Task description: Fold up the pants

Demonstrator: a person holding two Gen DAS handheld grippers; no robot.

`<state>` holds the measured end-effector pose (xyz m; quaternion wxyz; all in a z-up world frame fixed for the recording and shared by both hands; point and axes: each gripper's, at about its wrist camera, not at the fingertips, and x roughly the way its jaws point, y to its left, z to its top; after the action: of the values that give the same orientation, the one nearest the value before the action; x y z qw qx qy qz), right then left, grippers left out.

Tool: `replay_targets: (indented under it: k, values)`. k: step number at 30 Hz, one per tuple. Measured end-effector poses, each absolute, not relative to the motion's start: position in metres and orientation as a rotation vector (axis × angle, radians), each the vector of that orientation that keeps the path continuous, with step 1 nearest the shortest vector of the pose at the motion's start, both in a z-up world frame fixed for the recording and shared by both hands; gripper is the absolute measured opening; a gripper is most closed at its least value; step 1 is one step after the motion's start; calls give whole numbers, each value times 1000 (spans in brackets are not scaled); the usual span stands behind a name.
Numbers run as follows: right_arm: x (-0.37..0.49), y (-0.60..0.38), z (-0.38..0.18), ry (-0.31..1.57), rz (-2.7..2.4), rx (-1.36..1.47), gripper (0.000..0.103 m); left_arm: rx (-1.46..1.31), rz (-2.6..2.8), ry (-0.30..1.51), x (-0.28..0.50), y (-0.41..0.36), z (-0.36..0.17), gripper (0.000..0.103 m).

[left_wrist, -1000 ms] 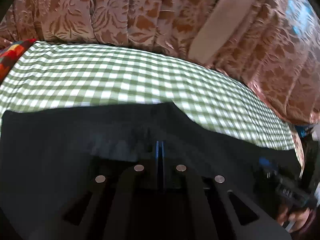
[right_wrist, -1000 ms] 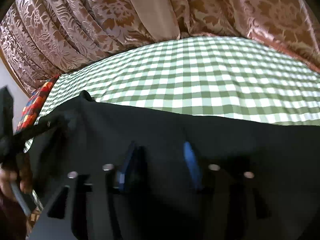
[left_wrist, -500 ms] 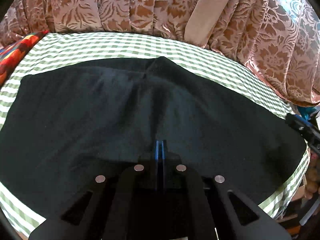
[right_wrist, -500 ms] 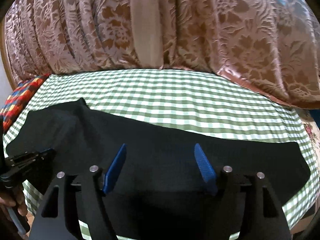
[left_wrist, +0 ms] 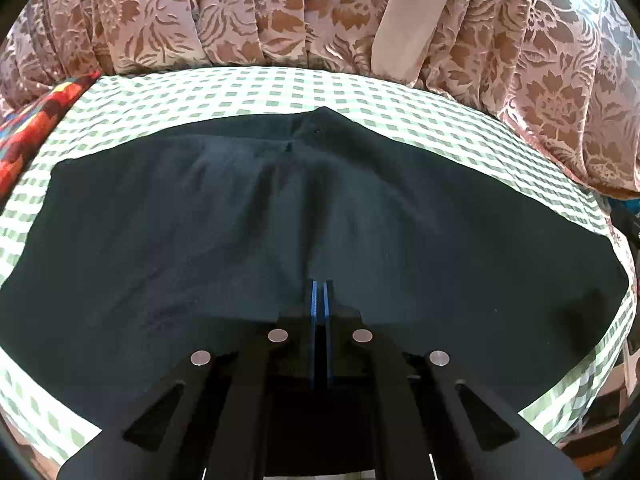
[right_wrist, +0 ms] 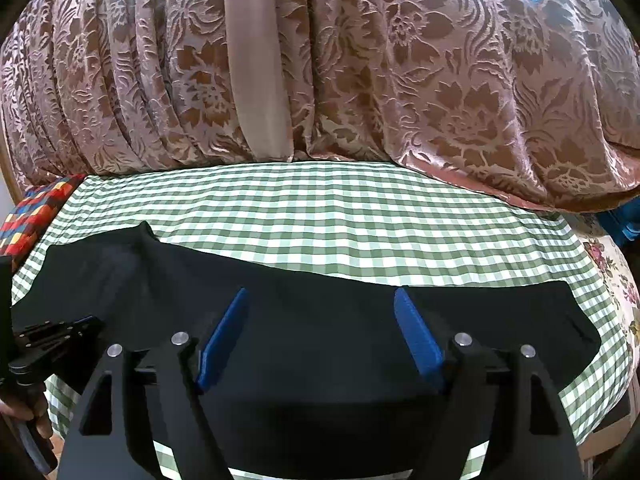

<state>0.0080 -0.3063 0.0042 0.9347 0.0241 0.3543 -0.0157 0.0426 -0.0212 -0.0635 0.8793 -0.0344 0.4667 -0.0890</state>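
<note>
Black pants [left_wrist: 280, 220] lie spread flat across a green-and-white checked tablecloth [left_wrist: 240, 92], with the crotch point toward the far side. My left gripper [left_wrist: 319, 292] is shut with nothing visible between its blue pads, held above the near edge of the pants. In the right wrist view the pants [right_wrist: 320, 320] stretch from left to right. My right gripper [right_wrist: 320, 312] is open and empty above their near edge. The left gripper's body [right_wrist: 48, 340] shows at the left of that view.
A brown floral curtain [right_wrist: 400, 80] hangs right behind the table. A multicoloured patchwork cloth [right_wrist: 32, 212] lies at the far left corner. A floral fabric [right_wrist: 616, 264] shows past the table's right edge.
Both grippers have pulled back and up from the pants. The pants now lie flat on the table. The right gripper has opened wider.
</note>
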Motion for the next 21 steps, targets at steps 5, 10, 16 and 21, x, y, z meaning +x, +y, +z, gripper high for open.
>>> replay_targets:
  k: [5,10,16,21]
  values:
    - [4,-323,-5,744,-63,72,79,-38,-197,968,40,-31,-60,1]
    - [-3,-350,-19,785,-145,87,79,5,-244,959,38,-49,-57,1]
    - [-26,-407,-32,823,-274,162,80,64,-313,955,34,-67,-59,2]
    - [-71,-505,-46,831,-336,521,80,45,-332,968,37,-68,-63,1]
